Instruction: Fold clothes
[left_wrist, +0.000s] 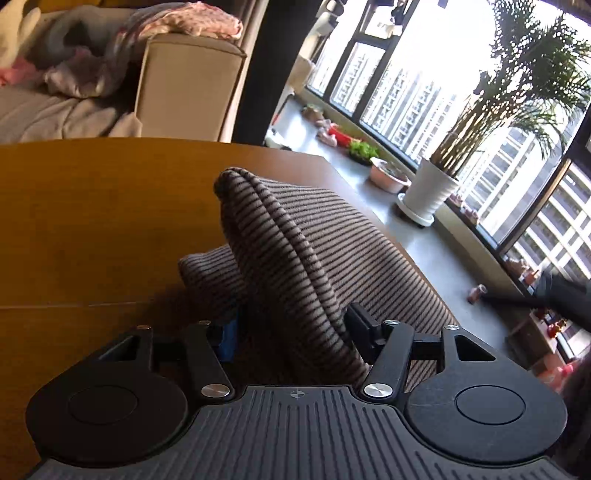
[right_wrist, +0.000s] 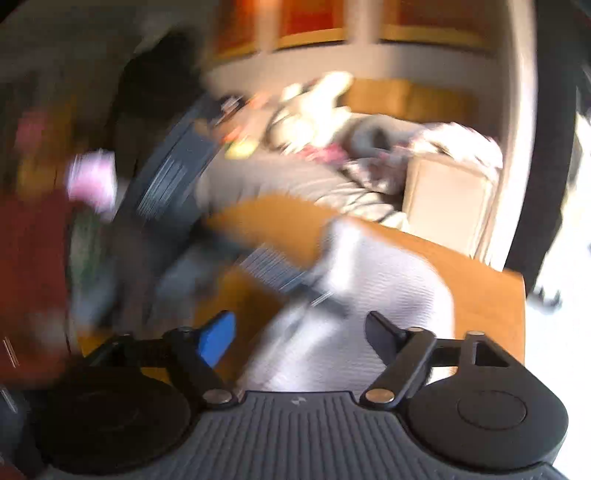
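My left claw (left_wrist: 291, 332) has a raised fold of the one striped garment (left_wrist: 295, 240) between its jaws on the wooden surface (left_wrist: 92, 221), though I cannot tell whether the pads actually pinch it. My right claw (right_wrist: 299, 332) hangs spread and empty above the garment, in a badly blurred view. If the left grip is loose, the fold may slip out and collapse, undoing the crease. I count one garment, two claws, one potted palm (left_wrist: 428, 195) on the sill
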